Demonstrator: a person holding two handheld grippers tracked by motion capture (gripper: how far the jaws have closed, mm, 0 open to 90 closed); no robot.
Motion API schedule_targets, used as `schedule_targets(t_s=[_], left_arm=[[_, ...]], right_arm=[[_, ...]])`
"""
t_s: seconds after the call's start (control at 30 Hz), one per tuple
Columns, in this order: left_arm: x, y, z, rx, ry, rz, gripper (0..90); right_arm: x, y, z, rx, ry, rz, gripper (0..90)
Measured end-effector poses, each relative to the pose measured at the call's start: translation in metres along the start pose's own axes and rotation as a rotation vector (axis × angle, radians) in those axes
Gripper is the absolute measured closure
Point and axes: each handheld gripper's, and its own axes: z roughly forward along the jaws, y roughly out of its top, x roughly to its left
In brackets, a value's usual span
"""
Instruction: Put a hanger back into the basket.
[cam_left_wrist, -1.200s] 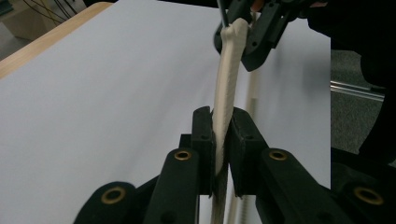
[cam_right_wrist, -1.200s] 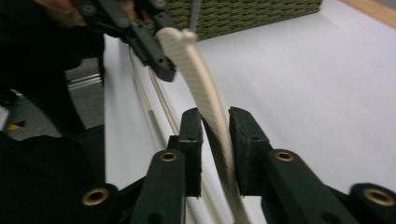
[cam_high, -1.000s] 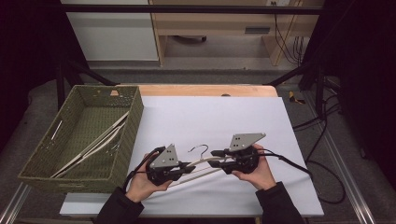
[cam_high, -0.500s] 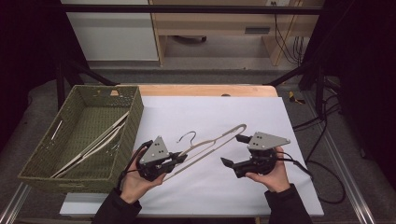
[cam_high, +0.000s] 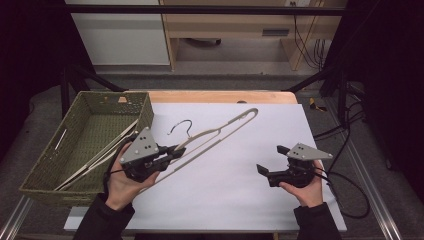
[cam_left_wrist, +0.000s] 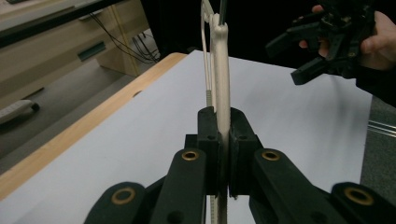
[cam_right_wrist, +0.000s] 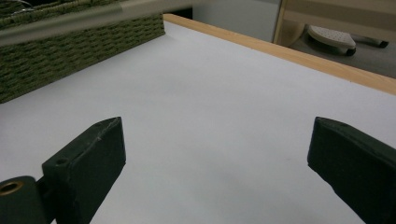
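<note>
- White sheeting covers your table (cam_high: 225, 200), with a strip of bare wood showing along the far edge; the same white top runs under both gripper views.
- Green woven basket (cam_high: 100, 107) sits at the left end of the table, its near corner just beside your left hand. Pale hangers (cam_high: 87, 162) lie slanted inside it.
- Cream coat hanger (cam_high: 220, 132) is the thing you are working with. You hold it up off the table, tilted, its long arm rising from your left gripper toward the far right, where the curved end hangs above the white top. Its dark wire hook (cam_high: 182, 126) points toward the far side, near the basket's corner.
- Your left gripper (cam_high: 172, 150) is clamped on the hanger's near end. In the left gripper view the two black jaws press on either side of the cream bar (cam_left_wrist: 222, 93), which runs straight up and away from them.
- Your right gripper (cam_high: 270, 160) is low over the right part of the table, well apart from the hanger. Its jaws have just been opening and now stand wide with nothing between them; the right gripper view shows bare white table in the gap, and the basket wall (cam_right_wrist: 70, 46) beyond.
- Your left hand (cam_high: 122, 182) and right hand (cam_high: 305, 190) come in from the near edge in dark sleeves.
</note>
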Motion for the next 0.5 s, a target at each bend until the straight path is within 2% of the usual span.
schedule_targets(t_s=[0.2,0.27,0.5], left_arm=[[0.022,0.014,-0.022,-0.001,0.03,-0.013,85.6],[0.031,0.017,-0.032,0.001,0.058,-0.01,85.6],[0.064,0.013,-0.06,0.005,0.135,-0.046,85.6]], right_arm=[[-0.006,-0.007,-0.009,-0.01,-0.038,0.019,4.0],[-0.008,-0.008,-0.011,-0.012,-0.046,0.024,3.8],[-0.01,-0.01,-0.014,-0.01,-0.062,0.042,3.1]])
